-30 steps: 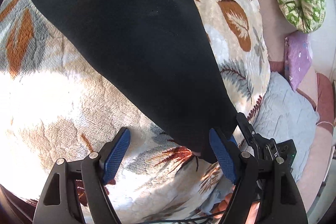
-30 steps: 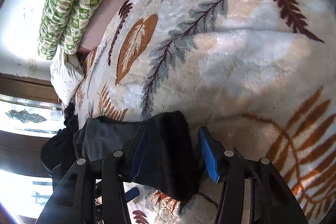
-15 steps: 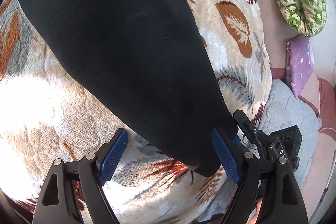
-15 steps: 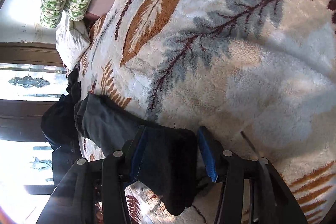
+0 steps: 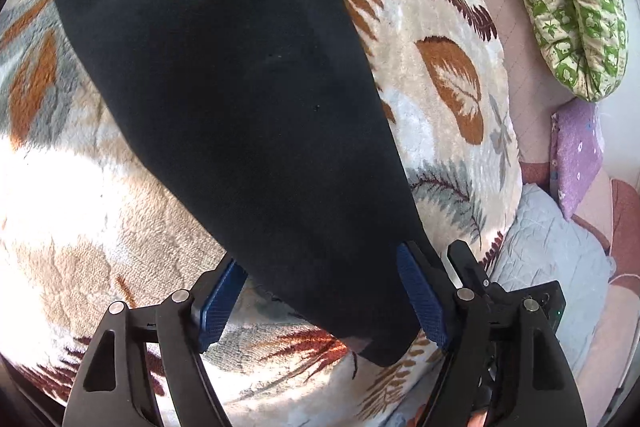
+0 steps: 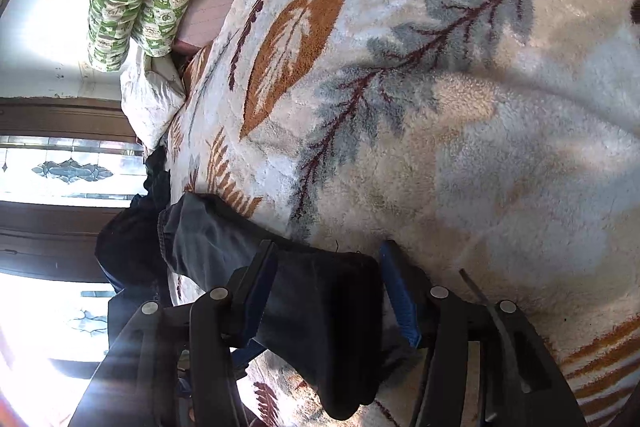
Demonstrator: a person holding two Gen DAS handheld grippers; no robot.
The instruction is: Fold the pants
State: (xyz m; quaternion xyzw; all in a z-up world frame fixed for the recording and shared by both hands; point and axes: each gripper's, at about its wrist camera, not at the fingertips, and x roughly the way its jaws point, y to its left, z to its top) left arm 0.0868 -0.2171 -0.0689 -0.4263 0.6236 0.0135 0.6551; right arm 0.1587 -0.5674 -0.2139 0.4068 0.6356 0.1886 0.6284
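Black pants (image 5: 240,107) are lying across a leaf-patterned fleece blanket (image 5: 460,75) on the bed, one leg stretching away from the left gripper (image 5: 320,299). Its fingers (image 5: 420,295) are standing wide, straddling the hem without pinching it. The right gripper (image 6: 326,291) is bracketing a bunched cuff; whether it is actually clamping is unclear. Folding is looking barely begun, with every crease left to make. The waistband is running out of frame.

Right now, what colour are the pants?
Black pants, plain with no pattern; the left wrist view shows them best.
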